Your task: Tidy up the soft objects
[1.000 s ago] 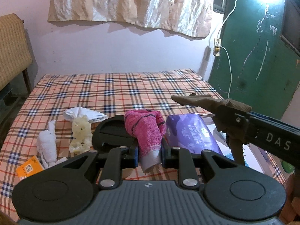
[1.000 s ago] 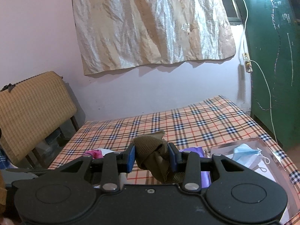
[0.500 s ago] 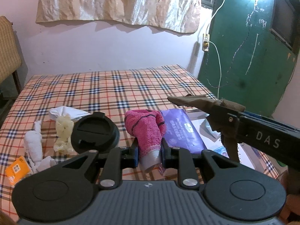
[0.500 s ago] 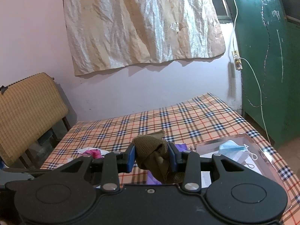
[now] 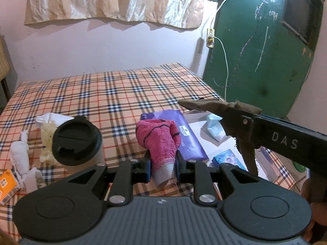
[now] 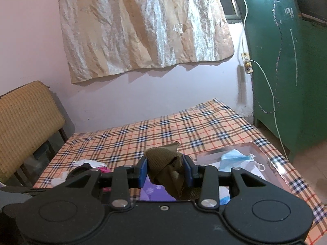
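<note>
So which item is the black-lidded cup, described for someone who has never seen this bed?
Start from the plaid bedsheet and look to its near left part. There, right of the white cloth roll and the crumpled yellowish cloth, stands the cup. Its round black lid makes it the only rigid, dark thing among pale rags.

The far half of the bed (image 5: 114, 89) lies bare, plaid cover open from the left edge to the right corner, so a tool could pass freely there. The near left is crowded: a black cup lid (image 5: 76, 143) stands up tall, with white rags (image 5: 20, 153), a yellowish wad (image 5: 48, 136) and an orange packet (image 5: 7, 183) close around it. At near right a purple packet (image 5: 184, 130), a blue face mask (image 5: 214, 126) and a small blue box (image 5: 229, 159) fill the clear tray (image 6: 263, 149). A green door (image 5: 265, 61) closes the right side, a chair (image 6: 26, 118) the left.
</note>
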A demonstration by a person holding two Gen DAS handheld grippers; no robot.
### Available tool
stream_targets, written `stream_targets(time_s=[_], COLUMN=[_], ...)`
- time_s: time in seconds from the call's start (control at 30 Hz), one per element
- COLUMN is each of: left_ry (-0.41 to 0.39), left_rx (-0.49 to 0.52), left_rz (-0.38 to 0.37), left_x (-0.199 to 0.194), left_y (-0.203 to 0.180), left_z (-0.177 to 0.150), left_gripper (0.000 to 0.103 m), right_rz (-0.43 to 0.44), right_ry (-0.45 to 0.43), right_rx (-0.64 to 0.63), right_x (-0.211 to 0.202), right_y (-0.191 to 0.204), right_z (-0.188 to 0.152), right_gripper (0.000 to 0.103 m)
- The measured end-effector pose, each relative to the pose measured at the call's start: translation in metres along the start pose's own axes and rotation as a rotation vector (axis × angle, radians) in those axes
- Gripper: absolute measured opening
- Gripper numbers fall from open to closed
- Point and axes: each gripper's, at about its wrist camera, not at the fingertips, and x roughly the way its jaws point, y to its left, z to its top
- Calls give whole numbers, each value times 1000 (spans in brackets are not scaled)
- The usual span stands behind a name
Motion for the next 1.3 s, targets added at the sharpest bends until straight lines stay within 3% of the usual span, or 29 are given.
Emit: stream_targets(time_s=[0.83,1.3], left_ry=[71,95], left_rx=[94,109], left_rz=[-141,-184], left_x=[48,78], left_y=[-72,-98], left_z=[-6,-2], left_gripper=[24,24], right_rz=[-190,-228], right_ry=[7,29], right_rx=[112,158], right_x=[-8,2], right_y=[-97,-135], right_z=[-14,-22], right_gripper=[45,45])
